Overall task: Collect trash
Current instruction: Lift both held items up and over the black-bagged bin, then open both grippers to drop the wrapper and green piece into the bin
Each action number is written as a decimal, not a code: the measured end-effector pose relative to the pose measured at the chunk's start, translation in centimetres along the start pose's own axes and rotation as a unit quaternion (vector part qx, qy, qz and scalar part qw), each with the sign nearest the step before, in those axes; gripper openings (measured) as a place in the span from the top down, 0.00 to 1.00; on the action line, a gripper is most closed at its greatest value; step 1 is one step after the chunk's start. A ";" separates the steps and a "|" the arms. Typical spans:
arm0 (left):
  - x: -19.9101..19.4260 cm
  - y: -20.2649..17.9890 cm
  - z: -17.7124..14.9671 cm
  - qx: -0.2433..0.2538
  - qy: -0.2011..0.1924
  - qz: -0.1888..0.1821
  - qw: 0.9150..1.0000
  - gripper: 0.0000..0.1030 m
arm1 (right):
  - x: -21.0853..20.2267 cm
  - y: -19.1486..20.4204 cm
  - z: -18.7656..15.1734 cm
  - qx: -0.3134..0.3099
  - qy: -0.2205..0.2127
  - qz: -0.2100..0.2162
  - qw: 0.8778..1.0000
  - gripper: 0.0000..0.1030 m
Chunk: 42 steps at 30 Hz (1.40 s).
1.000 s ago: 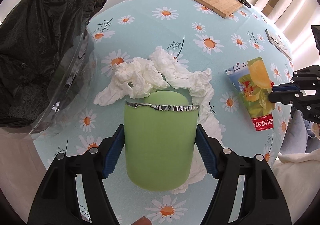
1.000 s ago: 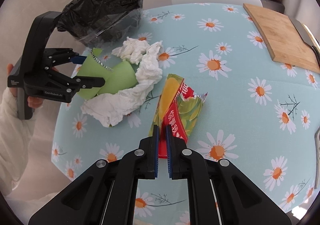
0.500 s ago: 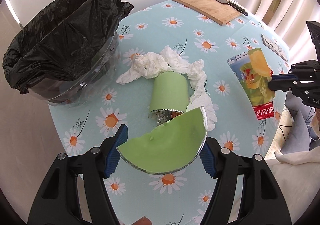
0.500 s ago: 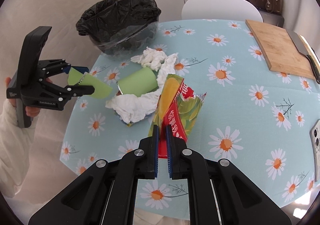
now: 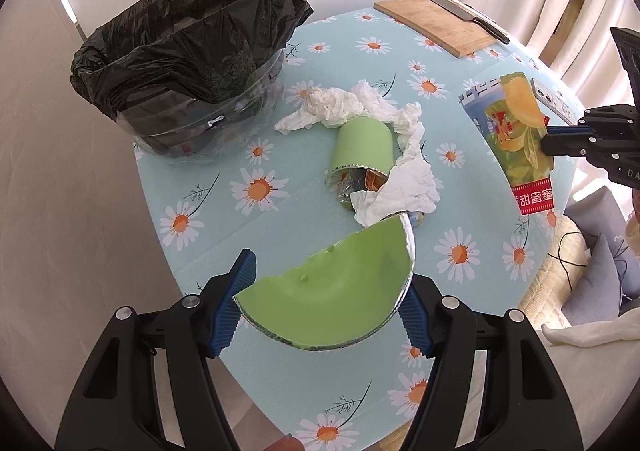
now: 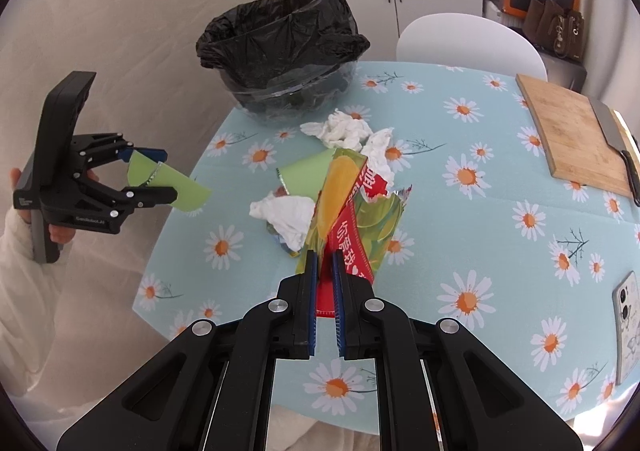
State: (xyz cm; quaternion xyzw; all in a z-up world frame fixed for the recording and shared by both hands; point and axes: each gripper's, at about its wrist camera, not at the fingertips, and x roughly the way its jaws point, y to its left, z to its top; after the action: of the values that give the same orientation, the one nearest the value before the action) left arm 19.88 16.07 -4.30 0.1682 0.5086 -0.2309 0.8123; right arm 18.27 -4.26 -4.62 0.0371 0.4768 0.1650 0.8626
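Note:
My left gripper (image 5: 326, 303) is shut on a green foil-lined wrapper piece (image 5: 332, 291) and holds it above the table's near edge; it also shows in the right wrist view (image 6: 168, 181). My right gripper (image 6: 325, 279) is shut on a yellow, green and red snack bag (image 6: 352, 211), held upright above the table; the bag also shows in the left wrist view (image 5: 516, 131). A second green wrapper (image 5: 362, 147) lies on the table among crumpled white tissues (image 5: 400, 171). The bin with a black bag (image 5: 188, 67) stands at the table's far left.
A wooden cutting board (image 5: 436, 25) with a cleaver (image 5: 468, 17) lies at the table's far side. A phone (image 6: 628, 331) lies by the right edge. A white chair (image 6: 468, 43) stands behind the daisy-print table (image 5: 224, 219).
My left gripper has lifted the green wrapper piece up and back from the tissue pile, uncovering the second wrapper. My right gripper has risen with the snack bag.

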 end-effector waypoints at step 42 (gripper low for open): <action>-6.2 13.0 13.9 0.082 -0.139 0.028 0.987 0.35 | 1.7 6.6 26.7 -0.073 -0.124 0.064 0.988 0.93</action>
State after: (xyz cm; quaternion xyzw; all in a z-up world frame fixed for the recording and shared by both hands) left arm 35.09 21.16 7.75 0.2142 0.3652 -0.2702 0.8647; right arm 39.71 5.00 9.96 0.0247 0.3495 0.2483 0.9031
